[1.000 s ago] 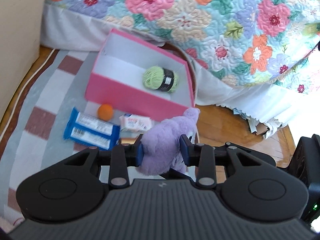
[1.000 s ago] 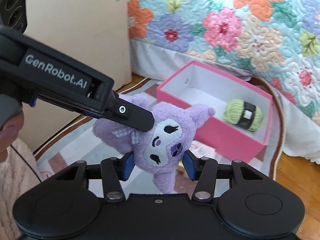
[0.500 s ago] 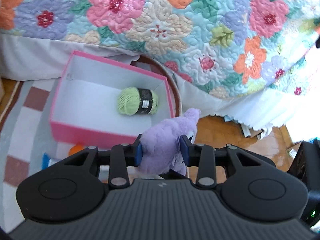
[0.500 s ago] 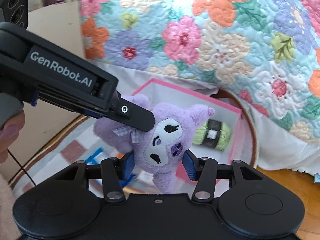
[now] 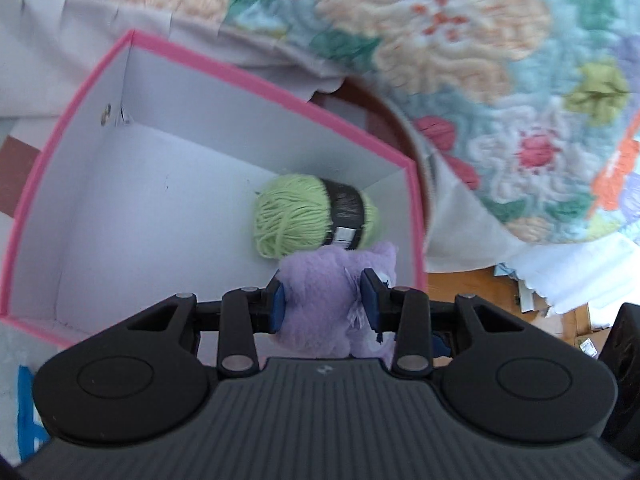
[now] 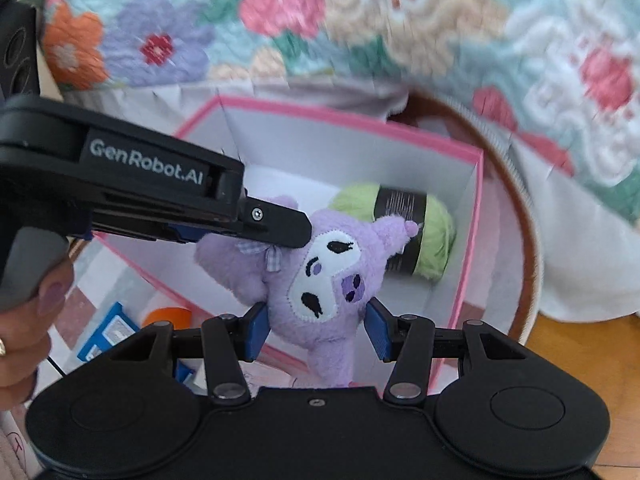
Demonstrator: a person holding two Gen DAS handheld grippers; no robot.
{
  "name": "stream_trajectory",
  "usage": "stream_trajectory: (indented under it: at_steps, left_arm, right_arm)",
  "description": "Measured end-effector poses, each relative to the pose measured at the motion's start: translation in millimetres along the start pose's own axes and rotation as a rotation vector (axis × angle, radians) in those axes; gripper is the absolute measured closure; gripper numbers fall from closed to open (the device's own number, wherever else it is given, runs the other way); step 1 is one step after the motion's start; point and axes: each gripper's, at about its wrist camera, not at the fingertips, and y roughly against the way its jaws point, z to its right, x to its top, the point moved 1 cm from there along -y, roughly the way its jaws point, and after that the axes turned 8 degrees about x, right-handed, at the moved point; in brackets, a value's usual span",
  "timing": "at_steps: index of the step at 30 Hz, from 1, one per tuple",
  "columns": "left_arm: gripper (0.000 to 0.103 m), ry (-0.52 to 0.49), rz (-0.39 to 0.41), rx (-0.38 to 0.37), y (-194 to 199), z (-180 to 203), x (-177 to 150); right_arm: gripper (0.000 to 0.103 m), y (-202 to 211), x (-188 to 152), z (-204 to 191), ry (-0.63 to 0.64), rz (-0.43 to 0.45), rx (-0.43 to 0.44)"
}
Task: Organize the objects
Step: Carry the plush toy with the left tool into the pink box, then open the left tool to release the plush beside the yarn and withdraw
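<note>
The purple plush toy (image 5: 325, 300) hangs over the right end of the pink box (image 5: 72, 112), just in front of the green yarn ball (image 5: 304, 212) lying inside. We clamp it with our left gripper (image 5: 323, 300), jaws closed on its fuzzy body. Our right gripper (image 6: 316, 328) sits below the toy's face (image 6: 328, 276), jaws parted to either side of it; whether the pads touch the fur, we cannot tell. An orange ball (image 6: 168, 316) and blue packets (image 6: 108, 332) lie outside the box, and the floral quilt (image 6: 360, 20) hangs behind.
</note>
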Motion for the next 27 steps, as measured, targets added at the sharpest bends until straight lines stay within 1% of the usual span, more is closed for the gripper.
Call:
stream_trajectory:
  at_steps: [4, 5, 6, 7, 9, 10, 11, 14, 21, 22, 24, 27]
  left_arm:
    - [0.066, 0.036, -0.033, 0.015, -25, -9, 6]
    - [0.065, 0.041, -0.04, 0.024, -30, -10, 7]
    - [0.065, 0.041, -0.046, 0.029, -34, -11, 8]
    - [0.065, 0.044, -0.053, 0.033, -38, -11, 8]
    - [0.065, 0.051, -0.065, 0.034, -45, -13, 6]
    - [0.065, 0.057, -0.074, 0.03, -48, -13, 5]
    - [0.065, 0.06, -0.076, 0.026, -50, -14, 5]
    - [0.065, 0.066, -0.07, 0.033, -55, -15, 5]
    - [0.063, 0.068, -0.068, 0.041, -59, -15, 2]
    - [0.063, 0.06, -0.07, 0.036, -59, -13, 1]
    - [0.064, 0.036, -0.075, 0.021, -60, -10, -5]
    - [0.063, 0.011, -0.056, 0.04, -59, -6, -8]
  right_arm:
    - [0.048, -23, 10, 9, -0.018, -0.077, -0.014]
    - [0.048, -33, 16, 13, -0.038, -0.121, -0.016]
    - [0.048, -38, 19, 15, -0.047, -0.144, -0.025]
    - [0.048, -38, 19, 15, -0.047, -0.144, -0.025]
    - [0.048, -47, 23, 16, -0.051, -0.184, -0.041]
    - [0.048, -54, 22, 15, -0.041, -0.215, -0.068]
    - [0.048, -54, 22, 15, -0.041, -0.215, -0.068]
    - [0.048, -59, 21, 9, 0.022, -0.212, -0.11]
    - [0.048, -59, 15, 4, 0.052, -0.213, -0.144]
    - [0.048, -59, 13, 3, 0.054, -0.221, -0.166]
    - [0.049, -60, 12, 3, 0.054, -0.227, -0.18]
    - [0.05, -61, 9, -1, 0.067, -0.23, -0.199]
